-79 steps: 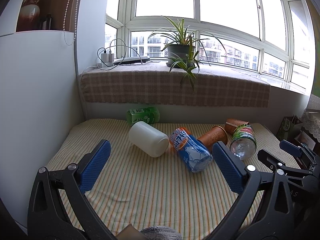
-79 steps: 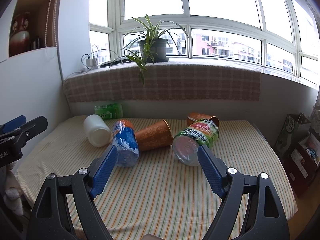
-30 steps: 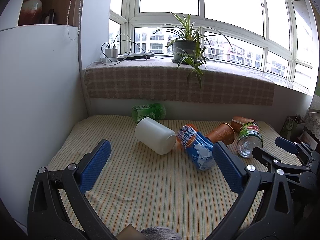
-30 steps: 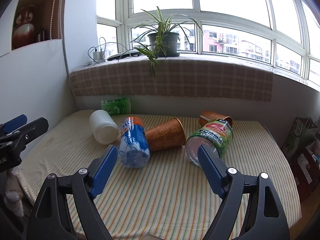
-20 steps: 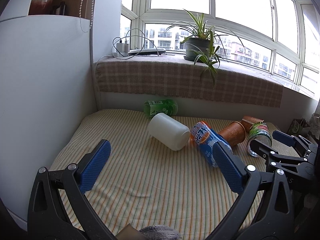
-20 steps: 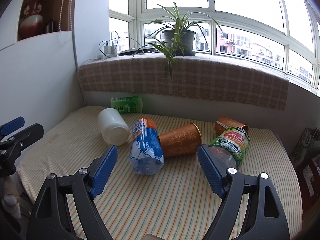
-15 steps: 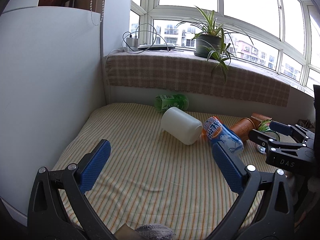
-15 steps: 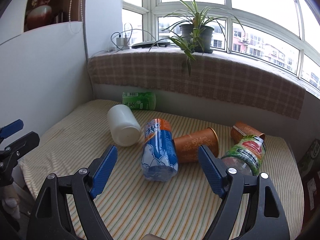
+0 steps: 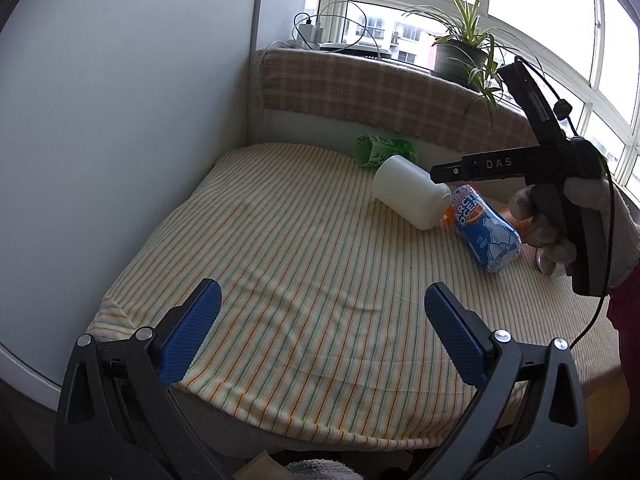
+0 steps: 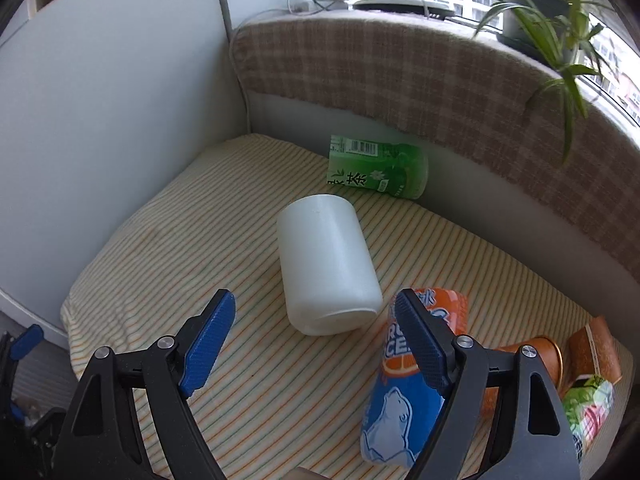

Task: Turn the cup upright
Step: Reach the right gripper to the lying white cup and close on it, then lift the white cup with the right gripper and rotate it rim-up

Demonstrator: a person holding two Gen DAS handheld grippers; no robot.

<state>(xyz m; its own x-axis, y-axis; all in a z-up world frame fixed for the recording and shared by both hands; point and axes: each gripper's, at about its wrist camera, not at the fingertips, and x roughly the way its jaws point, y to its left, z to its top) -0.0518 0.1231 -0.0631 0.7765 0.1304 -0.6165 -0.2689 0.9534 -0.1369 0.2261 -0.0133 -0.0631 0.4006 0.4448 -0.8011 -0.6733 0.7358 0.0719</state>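
Observation:
A white cup [image 10: 328, 264] lies on its side on the striped cloth [image 10: 192, 264], its closed base toward the back wall. It also shows in the left wrist view [image 9: 410, 191]. My right gripper [image 10: 312, 340] is open and empty, just short of the cup's near rim and above it. In the left wrist view the right gripper [image 9: 452, 172] hovers over the cup, held by a gloved hand. My left gripper [image 9: 320, 334] is open and empty, low over the near part of the cloth, well short of the cup.
A blue and orange can [image 10: 404, 396] lies right of the cup, touching it. A green tea bottle [image 10: 376, 170] lies by the back wall. Copper cups [image 10: 536, 364] and a green-labelled bottle [image 10: 588, 404] lie at far right. A white panel [image 9: 120, 120] bounds the left.
My right gripper has swung left and down, closing in over the white cup. My left gripper has turned left and dropped back, so the objects now sit farther right.

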